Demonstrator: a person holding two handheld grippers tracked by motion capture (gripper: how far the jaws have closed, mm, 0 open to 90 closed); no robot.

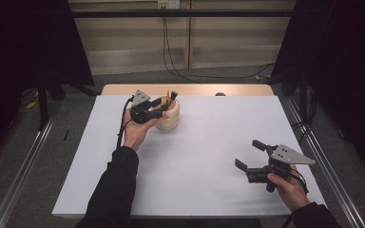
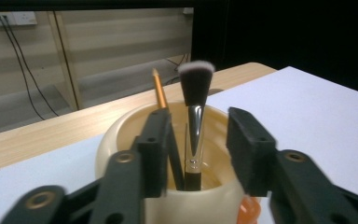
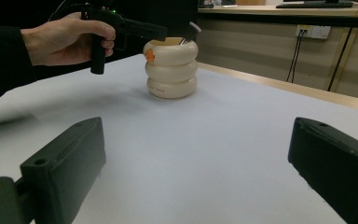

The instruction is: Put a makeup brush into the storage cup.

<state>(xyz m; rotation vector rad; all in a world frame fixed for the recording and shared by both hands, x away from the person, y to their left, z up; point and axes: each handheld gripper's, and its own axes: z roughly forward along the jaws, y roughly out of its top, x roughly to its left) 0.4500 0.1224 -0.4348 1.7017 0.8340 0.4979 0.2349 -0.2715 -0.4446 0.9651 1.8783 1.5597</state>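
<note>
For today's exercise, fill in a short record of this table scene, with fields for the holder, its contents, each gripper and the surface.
holder: cream ringed cup, upright
contents: black makeup brush and an orange-handled brush, standing in the cup
left gripper: over the cup's rim, jaws apart either side of the makeup brush, not pressing it
right gripper: open, away from the cup
surface: white table cover

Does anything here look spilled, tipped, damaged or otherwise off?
Nothing stands out. The cream holder stands upright on the white table cover, and the makeup brush and pencil stand inside it. No spill or damage shows.
</note>
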